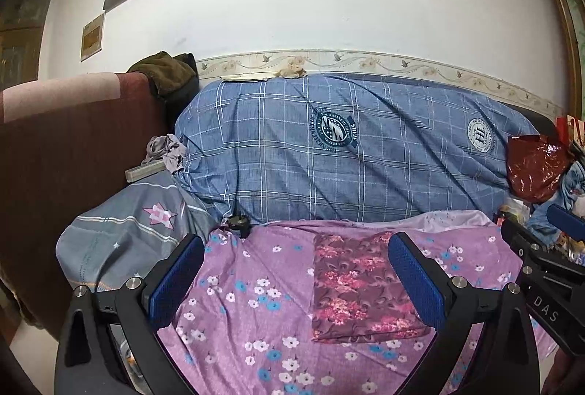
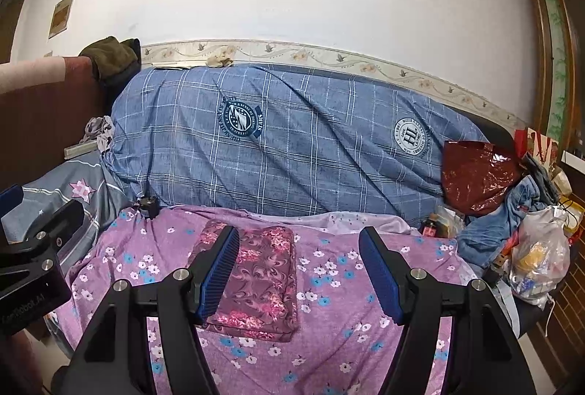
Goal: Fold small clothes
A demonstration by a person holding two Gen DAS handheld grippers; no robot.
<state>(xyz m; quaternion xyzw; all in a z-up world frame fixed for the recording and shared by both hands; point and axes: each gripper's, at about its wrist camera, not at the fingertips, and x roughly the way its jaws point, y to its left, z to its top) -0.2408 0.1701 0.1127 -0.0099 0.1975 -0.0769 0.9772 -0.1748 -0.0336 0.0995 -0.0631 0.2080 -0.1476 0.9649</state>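
A small maroon floral garment (image 1: 360,289) lies folded into a flat rectangle on the purple flowered sheet (image 1: 256,289); it also shows in the right wrist view (image 2: 256,279). My left gripper (image 1: 296,279) is open and empty, held above the sheet, its right finger over the garment's right edge. My right gripper (image 2: 298,272) is open and empty, its left finger over the garment's left side. The right gripper's body (image 1: 548,270) shows at the right of the left wrist view.
A blue checked cover (image 1: 347,146) drapes the sofa back behind. A grey star-patterned cloth (image 1: 135,230) lies left. A red plastic bag (image 2: 475,175), blue clothes (image 2: 512,212) and a clear bag (image 2: 541,256) crowd the right. A small dark object (image 1: 237,223) sits at the sheet's back edge.
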